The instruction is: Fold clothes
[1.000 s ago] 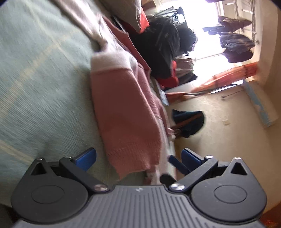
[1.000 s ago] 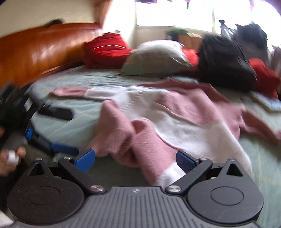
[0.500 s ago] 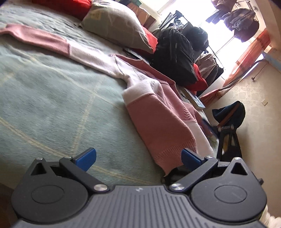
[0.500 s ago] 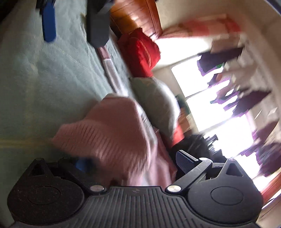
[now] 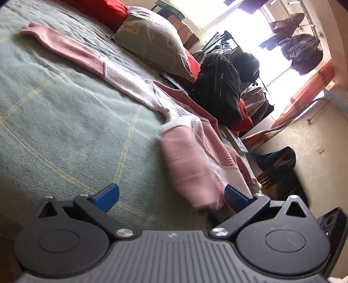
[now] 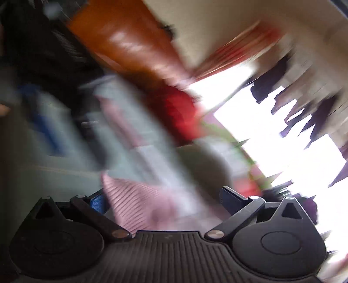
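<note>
A pink and white knitted sweater [image 5: 187,152] lies on the green bed cover [image 5: 65,113]. One sleeve [image 5: 71,50] stretches out flat to the upper left, and a pink part is folded over the body near the bed's edge. My left gripper [image 5: 171,196] is open low over the cover, with the folded pink hem just inside its right finger. The right wrist view is badly blurred. My right gripper [image 6: 165,199] is open too, with ribbed pink cloth [image 6: 132,202] lying between its fingers close to the left one; nothing is clamped.
A grey pillow [image 5: 152,39], a red cushion [image 5: 104,10] and a black backpack [image 5: 217,87] lie along the far side of the bed. A book [image 5: 238,141] sits at the bed's edge. A dark garment [image 5: 276,161] lies on the floor. A wooden headboard [image 6: 130,48] shows behind.
The left view has levelled and now takes in the stretched sleeve. The right gripper has swung fast, blurring its view, and pink ribbed cloth now sits between its fingers.
</note>
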`<action>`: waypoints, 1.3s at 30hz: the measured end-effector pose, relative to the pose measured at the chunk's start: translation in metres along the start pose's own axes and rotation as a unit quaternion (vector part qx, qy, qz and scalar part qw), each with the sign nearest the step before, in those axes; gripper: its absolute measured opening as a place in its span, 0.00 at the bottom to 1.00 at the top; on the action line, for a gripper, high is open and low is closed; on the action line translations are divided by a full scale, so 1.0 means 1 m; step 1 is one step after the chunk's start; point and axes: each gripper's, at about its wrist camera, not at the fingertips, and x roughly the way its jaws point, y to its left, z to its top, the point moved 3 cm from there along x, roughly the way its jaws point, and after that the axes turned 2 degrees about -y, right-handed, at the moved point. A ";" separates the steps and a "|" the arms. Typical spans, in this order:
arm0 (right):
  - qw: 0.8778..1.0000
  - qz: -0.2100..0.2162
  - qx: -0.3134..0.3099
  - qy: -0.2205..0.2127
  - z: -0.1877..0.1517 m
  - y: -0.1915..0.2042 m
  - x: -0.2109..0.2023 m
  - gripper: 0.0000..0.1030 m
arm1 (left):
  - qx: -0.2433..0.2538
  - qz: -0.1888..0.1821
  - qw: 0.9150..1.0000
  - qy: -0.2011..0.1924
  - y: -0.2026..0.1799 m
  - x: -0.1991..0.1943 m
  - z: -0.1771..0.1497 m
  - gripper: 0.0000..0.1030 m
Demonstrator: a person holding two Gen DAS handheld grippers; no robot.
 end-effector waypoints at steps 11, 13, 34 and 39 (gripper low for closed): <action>0.987 0.022 0.143 0.069 -0.033 -0.031 -0.011 1.00 | -0.039 -0.057 0.997 0.022 0.004 0.021 -0.003 0.99; 0.980 0.014 0.181 0.082 -0.043 -0.037 -0.020 1.00 | -0.052 -0.081 0.995 0.038 0.007 0.033 -0.001 0.99; 0.942 -0.034 0.314 0.112 -0.088 -0.054 -0.052 1.00 | -0.116 -0.184 0.965 0.148 0.024 0.109 0.020 0.99; 0.936 -0.034 0.332 0.115 -0.093 -0.057 -0.053 1.00 | -0.148 -0.192 0.964 0.107 0.027 0.122 0.030 0.99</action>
